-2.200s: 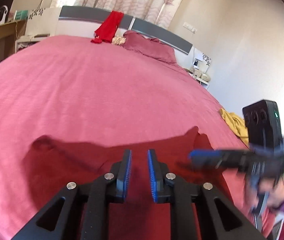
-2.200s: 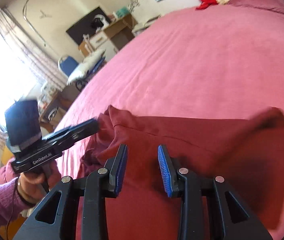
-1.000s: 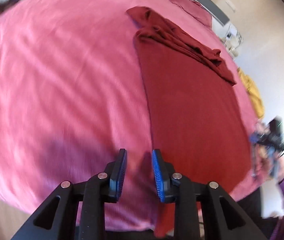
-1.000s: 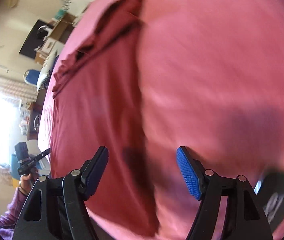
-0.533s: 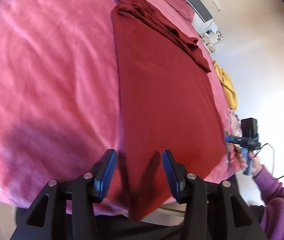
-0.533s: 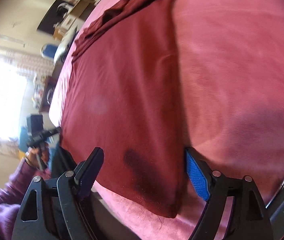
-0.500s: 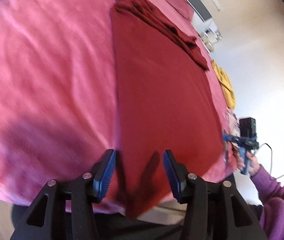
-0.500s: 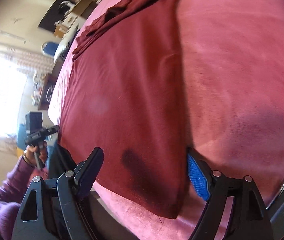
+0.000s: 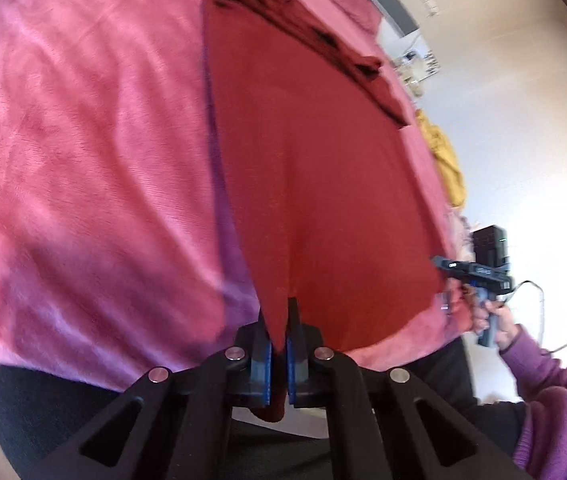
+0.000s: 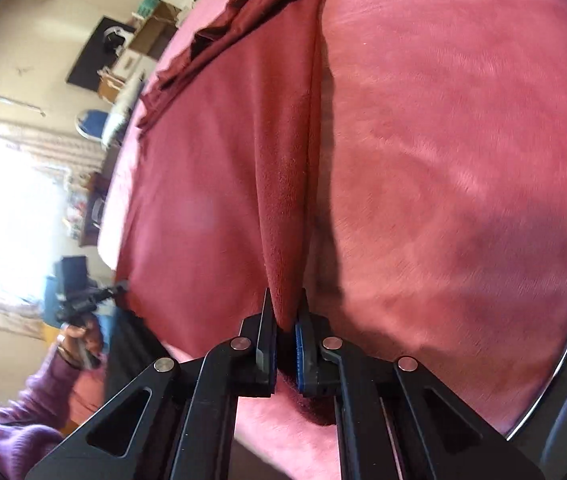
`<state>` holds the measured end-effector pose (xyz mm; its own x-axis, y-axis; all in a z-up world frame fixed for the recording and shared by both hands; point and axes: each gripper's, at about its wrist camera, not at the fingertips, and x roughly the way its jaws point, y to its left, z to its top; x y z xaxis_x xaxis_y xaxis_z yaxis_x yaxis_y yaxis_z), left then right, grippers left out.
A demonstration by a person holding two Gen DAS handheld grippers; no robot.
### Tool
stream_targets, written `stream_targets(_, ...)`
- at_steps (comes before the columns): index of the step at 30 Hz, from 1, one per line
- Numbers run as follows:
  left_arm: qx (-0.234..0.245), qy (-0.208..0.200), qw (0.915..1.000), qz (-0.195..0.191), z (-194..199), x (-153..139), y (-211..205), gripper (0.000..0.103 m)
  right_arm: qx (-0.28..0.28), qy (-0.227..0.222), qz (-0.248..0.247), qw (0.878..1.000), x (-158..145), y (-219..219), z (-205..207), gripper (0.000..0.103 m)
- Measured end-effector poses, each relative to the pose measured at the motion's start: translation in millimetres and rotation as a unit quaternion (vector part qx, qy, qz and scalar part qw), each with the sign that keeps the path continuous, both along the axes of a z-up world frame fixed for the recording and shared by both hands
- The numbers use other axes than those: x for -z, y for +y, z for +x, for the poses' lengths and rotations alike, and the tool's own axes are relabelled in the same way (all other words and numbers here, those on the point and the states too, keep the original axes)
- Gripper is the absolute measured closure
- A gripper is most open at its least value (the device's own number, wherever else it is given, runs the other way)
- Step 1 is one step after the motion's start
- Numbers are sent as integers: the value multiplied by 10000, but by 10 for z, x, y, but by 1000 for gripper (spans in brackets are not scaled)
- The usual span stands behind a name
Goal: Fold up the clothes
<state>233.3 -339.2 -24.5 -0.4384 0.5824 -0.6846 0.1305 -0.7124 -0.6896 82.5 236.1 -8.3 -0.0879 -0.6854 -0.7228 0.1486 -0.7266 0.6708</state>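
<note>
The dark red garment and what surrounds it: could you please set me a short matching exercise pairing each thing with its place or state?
Things:
1. dark red garment
2. left gripper
3. yellow cloth
4. pink bedspread

States:
A. lies at the bed's right edge
B. spread flat, bunched at the far end
C. shut on a near corner
D. lies under the garment

Pairs: 1-B, 2-C, 3-A, 4-D

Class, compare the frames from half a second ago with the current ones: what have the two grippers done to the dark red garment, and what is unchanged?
Both grippers closed: the left gripper and right gripper now pinch the near corners of the dark red garment, lifting its edges slightly. The garment still lies spread on the pink bedspread, sleeves bunched at the far end.
</note>
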Motion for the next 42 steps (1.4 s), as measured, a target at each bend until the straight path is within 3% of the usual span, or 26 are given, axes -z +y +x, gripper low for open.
stream_targets(4, -307, 281, 9962, 765, -13, -155, -137, 100, 100, -303, -587, 9978, -48, 13, -92, 96)
stream_targets(8, -940, 749, 9795, 1619, -259, -340, -397, 100, 321, -513, -1233, 9905, -231, -18, -405, 96)
stream_targets(12, -1343, 1048, 9639, 2045, -656, -552, -698, 100, 835, -879, -1867, 9749, -363, -14, -986, 96)
stream_targets(16, -1774, 1146, 9504, 2285, -1302, -667, -1136, 99, 1413, -1204, -2274, 9559, -392, -40, -1726, 96)
stream_targets(22, -2347, 708, 9392, 2404, -2457, -318, -1674, 99, 2493, -1633, -2600, 9184, -100, -96, -2972, 94)
stream_targets(25, -2669, 182, 9223, 2789, -2793, -13, -1761, 99, 2716, -1996, -2477, 9083, 167, -193, -3342, 89)
stream_targets(27, -2878, -172, 9080, 3041, -3010, 190, -1816, 96, 2785, -2209, -2390, 9036, 264, -217, -3471, 79)
stream_targets(29, -2916, -240, 8974, 3303, -3091, 249, -1835, 93, 2780, -2354, -2468, 8980, 290, -230, -3543, 70)
stream_targets(31, -2870, -291, 8955, 3389, -3168, 231, -1859, 89, 2773, -2497, -2545, 8922, 316, -243, -3615, 55)
stream_targets(33, -2837, -356, 8952, 3418, -3248, 200, -1882, 88, 2760, -2474, -2599, 8917, 266, -226, -3687, 49)
stream_targets(35, -2979, -517, 8823, 3607, -3289, 230, -1918, 87, 2841, -2455, -2748, 8852, 269, -204, -3722, 45)
stream_targets(38, -3239, -605, 8603, 3889, -3240, 292, -1977, 87, 3124, -2422, -3103, 8646, 312, -150, -3753, 44)
stream_targets(42, -3595, -404, 8404, 4035, -3161, 342, -2074, 86, 3215, -1993, -3370, 8622, 277, -65, -3697, 44)
